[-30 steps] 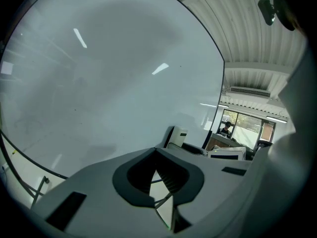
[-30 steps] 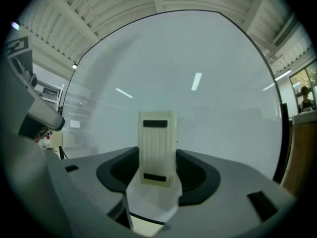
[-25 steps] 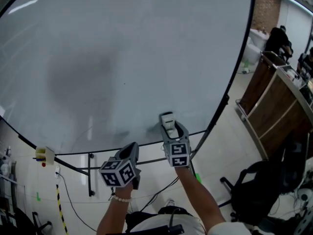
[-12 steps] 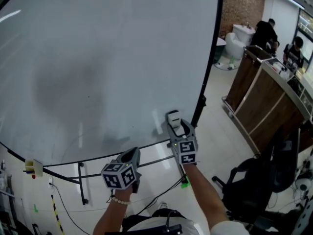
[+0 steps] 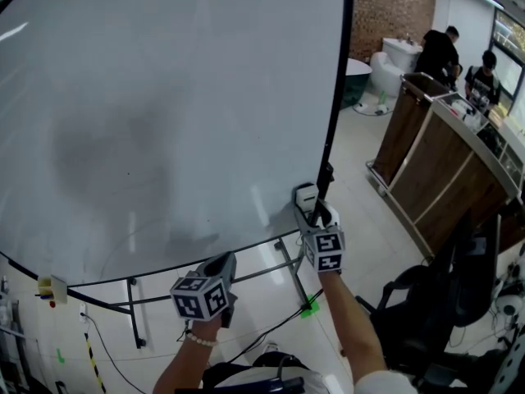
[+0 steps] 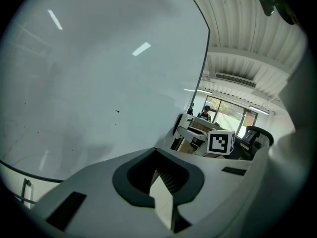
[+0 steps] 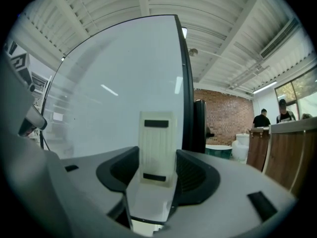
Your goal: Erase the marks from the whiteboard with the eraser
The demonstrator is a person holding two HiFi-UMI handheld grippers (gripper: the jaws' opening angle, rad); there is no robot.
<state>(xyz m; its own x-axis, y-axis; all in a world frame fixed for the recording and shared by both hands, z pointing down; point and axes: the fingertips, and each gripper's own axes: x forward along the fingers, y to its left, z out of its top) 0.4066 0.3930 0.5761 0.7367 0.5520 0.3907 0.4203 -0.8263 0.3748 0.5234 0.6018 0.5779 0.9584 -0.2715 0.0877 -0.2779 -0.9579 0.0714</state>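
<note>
Rightward slid one eraser [image 5: 306, 195], clamped in right gripper [image 5: 313, 209].

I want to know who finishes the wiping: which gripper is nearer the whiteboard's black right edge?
Right. The right gripper, shut on the eraser, sits at that whiteboard edge; the left gripper hangs lower, well to its left.

The right gripper [image 5: 316, 214] is stretching out ahead on a nearly straight forearm [image 5: 349, 322], its jaws clamping the eraser [image 7: 157, 148] — the left gripper [image 5: 218, 266] is hovering lower, nearer the body, its jaws pressing together on nothing.
</note>
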